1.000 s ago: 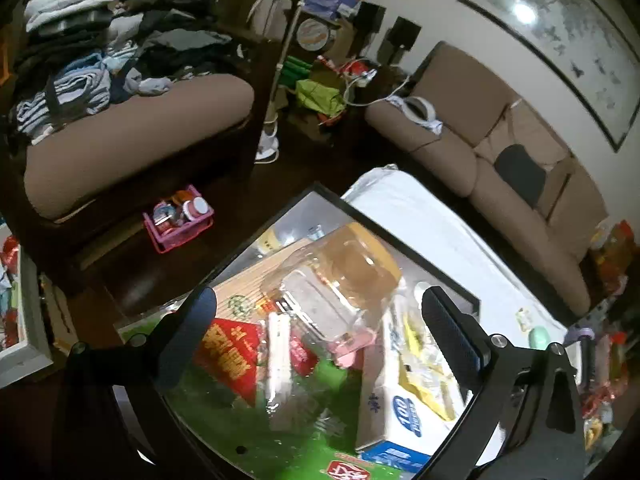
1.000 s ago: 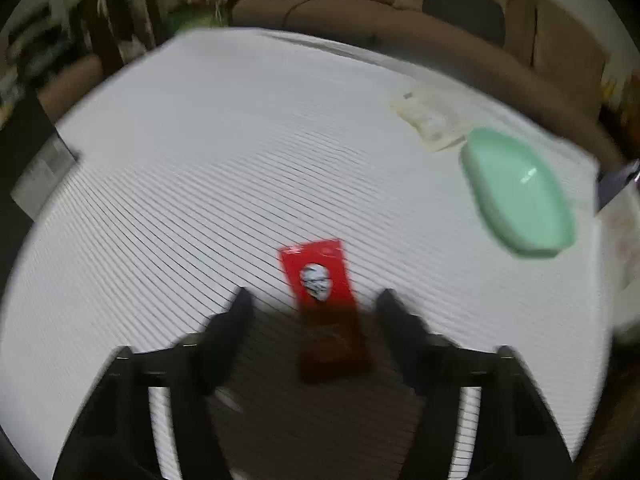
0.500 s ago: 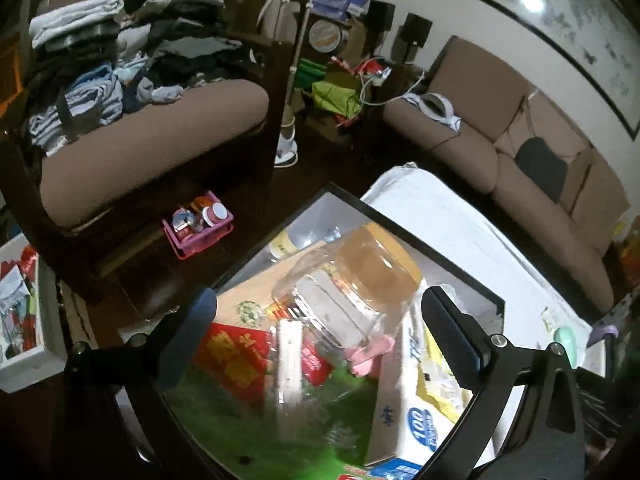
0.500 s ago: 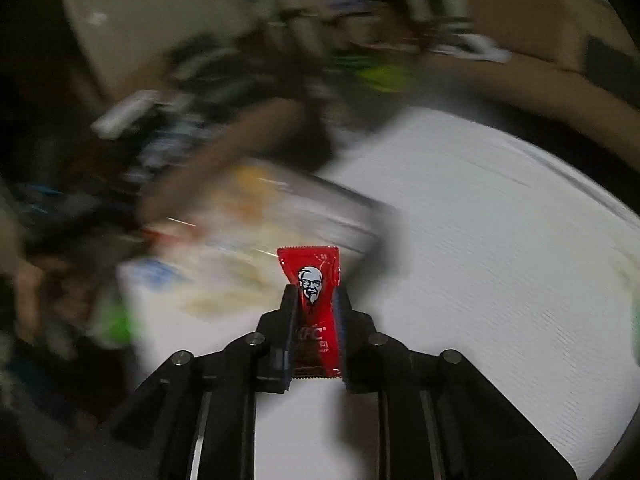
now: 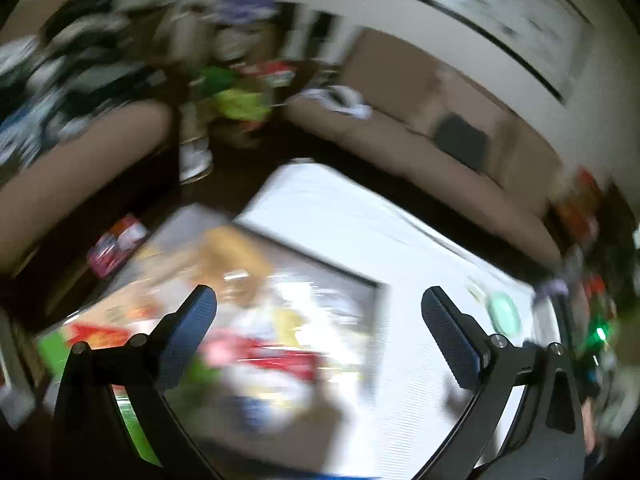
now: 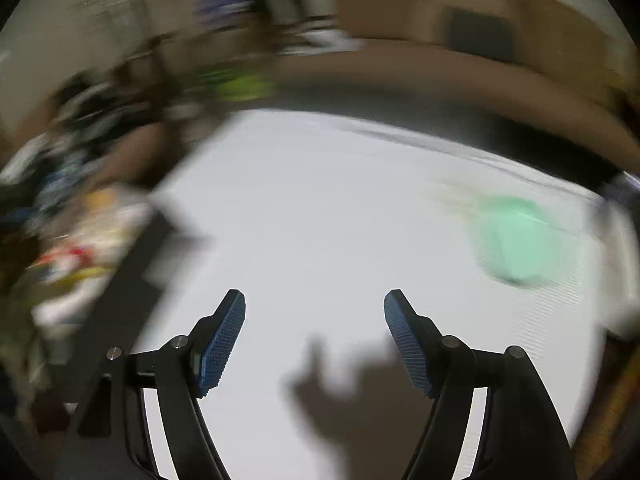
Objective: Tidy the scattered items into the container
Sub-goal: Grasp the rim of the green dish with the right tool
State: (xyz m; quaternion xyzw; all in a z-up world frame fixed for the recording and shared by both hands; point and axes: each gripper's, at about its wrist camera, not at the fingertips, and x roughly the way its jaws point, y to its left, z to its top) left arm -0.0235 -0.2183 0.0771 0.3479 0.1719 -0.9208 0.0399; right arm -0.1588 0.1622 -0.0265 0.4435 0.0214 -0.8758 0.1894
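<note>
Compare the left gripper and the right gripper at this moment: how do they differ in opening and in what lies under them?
The left gripper has its jaws spread wider than the right gripper. The left gripper hangs over the edge of the full container, while the right gripper is over the bare white table, with the mint-green object ahead to its right. Both are open and hold nothing, and both views are blurred.
</note>
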